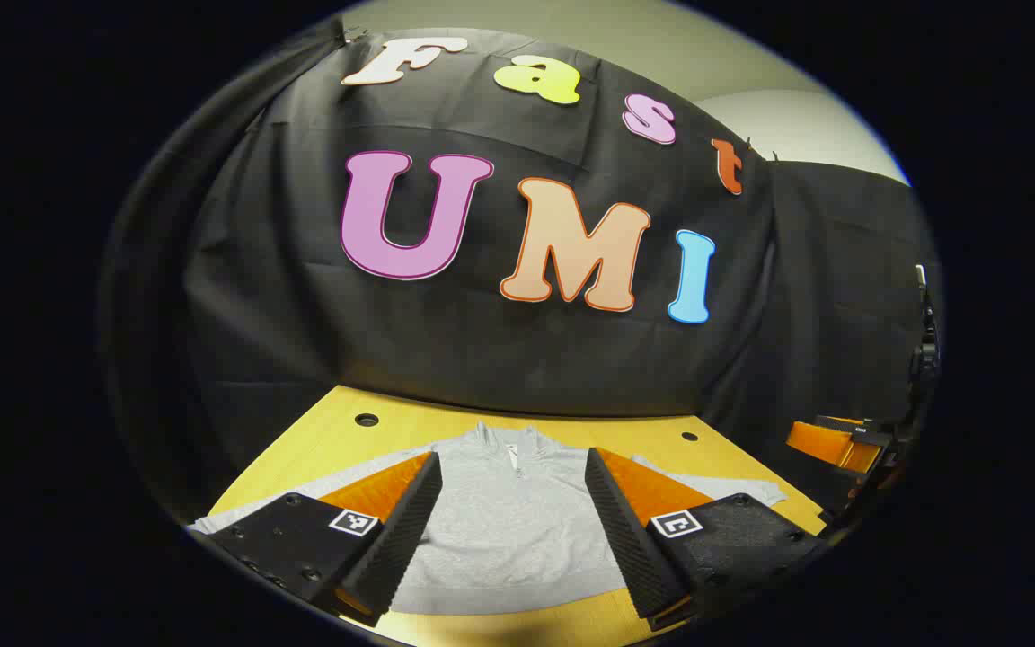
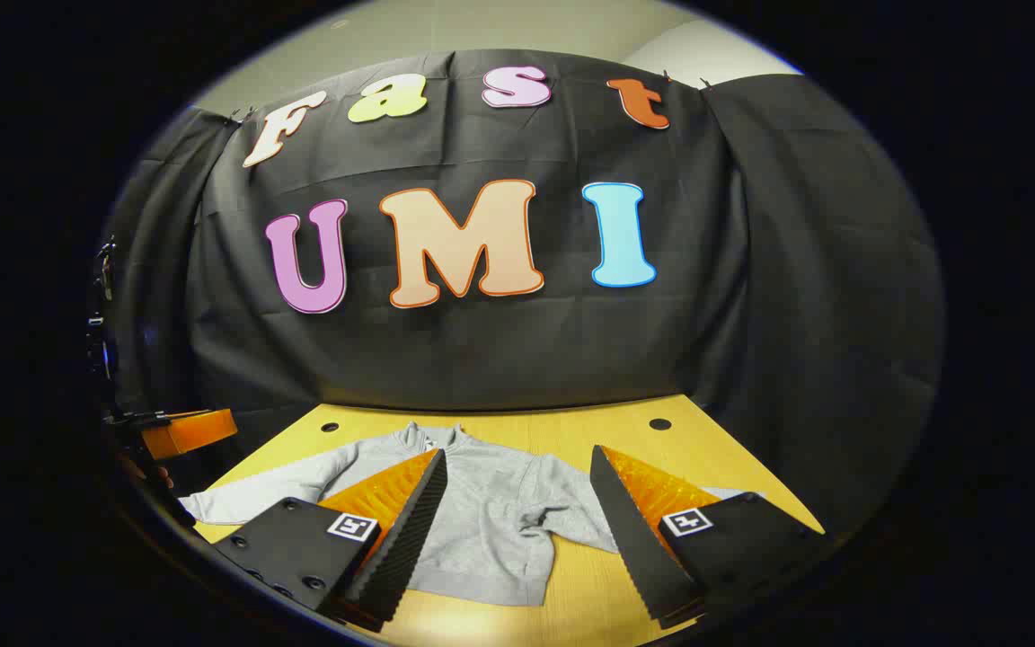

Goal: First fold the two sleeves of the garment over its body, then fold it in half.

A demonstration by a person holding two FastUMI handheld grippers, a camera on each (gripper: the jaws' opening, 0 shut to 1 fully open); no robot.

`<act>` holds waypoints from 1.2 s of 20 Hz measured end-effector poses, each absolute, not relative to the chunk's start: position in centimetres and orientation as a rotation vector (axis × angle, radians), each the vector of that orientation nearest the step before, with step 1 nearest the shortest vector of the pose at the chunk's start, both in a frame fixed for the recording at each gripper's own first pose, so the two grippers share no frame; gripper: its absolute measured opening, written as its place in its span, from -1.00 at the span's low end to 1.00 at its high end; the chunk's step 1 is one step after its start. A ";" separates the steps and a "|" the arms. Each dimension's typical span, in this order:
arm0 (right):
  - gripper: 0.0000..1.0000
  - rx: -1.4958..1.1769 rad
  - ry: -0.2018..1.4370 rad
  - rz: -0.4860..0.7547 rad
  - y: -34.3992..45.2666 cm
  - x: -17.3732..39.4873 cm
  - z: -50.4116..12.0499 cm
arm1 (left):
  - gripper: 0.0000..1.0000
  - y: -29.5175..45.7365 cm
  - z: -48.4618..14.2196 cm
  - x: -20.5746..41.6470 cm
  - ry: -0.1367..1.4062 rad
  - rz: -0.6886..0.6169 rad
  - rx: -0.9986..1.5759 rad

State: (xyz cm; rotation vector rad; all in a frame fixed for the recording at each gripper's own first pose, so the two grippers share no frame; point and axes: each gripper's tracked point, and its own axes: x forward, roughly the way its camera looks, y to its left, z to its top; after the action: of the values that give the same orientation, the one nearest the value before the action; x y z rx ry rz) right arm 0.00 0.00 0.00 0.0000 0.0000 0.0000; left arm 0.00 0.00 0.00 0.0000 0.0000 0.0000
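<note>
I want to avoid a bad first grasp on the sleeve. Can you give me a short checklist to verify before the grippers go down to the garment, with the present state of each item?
1. Garment lies flat on the table, front up, collar at the far side: ok.
2. Both sleeves spread out to the sides, not yet folded over the body: ok, ready for step one.
3. Left gripper open, nothing between its fingers: ok.
4. Right gripper open, nothing between its fingers: ok.
5. Body smooth: not ok, some wrinkles near the sleeve in the right gripper view.
6. Cuff ends lying flat: cannot tell, the fingers cover them.
</note>
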 end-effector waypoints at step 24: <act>0.97 0.005 0.107 -0.056 -9.9 0.7 -2.5 | 0.87 0.2 -1.8 0.2 0.037 0.045 -0.006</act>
State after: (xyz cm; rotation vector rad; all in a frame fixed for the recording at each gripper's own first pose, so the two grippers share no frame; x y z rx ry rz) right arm 0.73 -9.86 -2.47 0.0051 0.1071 -0.0556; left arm 0.22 0.21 -1.79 -0.0065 0.0368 0.0454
